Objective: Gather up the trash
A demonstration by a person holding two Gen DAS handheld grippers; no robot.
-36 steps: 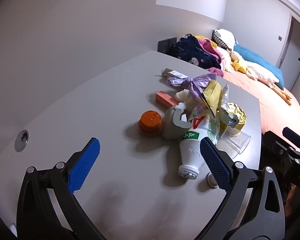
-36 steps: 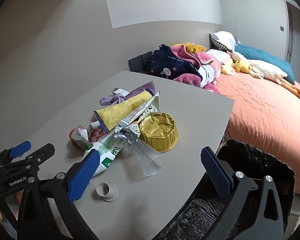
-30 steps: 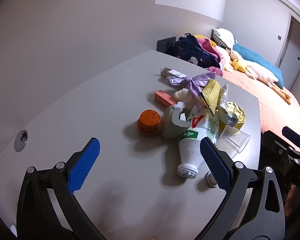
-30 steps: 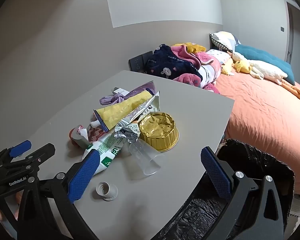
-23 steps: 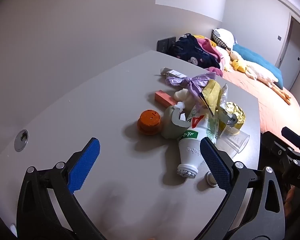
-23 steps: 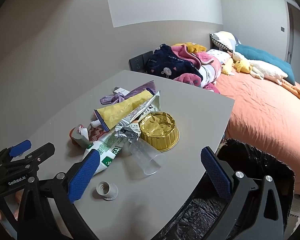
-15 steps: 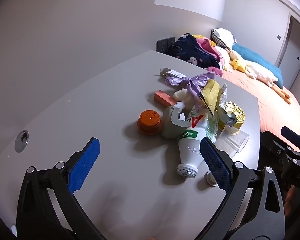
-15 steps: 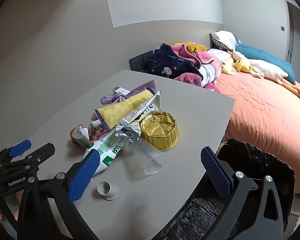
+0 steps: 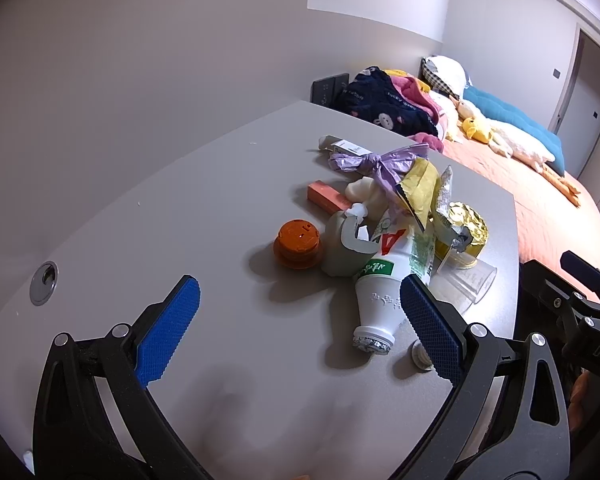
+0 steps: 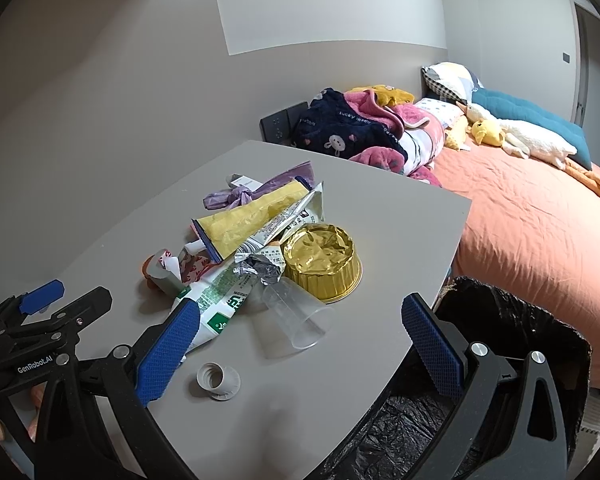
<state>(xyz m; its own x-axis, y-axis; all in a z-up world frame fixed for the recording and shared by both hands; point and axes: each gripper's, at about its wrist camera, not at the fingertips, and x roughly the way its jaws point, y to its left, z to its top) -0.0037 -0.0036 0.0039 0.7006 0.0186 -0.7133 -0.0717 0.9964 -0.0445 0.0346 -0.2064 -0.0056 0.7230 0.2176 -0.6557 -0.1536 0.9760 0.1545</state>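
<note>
Right wrist view puts my right gripper (image 10: 300, 344) spread wide and empty over the table's (image 10: 400, 216) near corner, the clear cup (image 10: 296, 320) lying on its side just ahead between the fingers, mouth toward me. My left gripper (image 9: 296, 324) is also released; the white bottle (image 9: 380, 296) points its neck at it. Black-lined bin (image 10: 512, 340) waits just past the table edge on my right, an open path.

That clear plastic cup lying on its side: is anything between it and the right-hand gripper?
Nothing visible does. The clear plastic cup lies just ahead of the open right gripper, with only bare grey table between; the black-lined bin sits beside the table edge.
</note>
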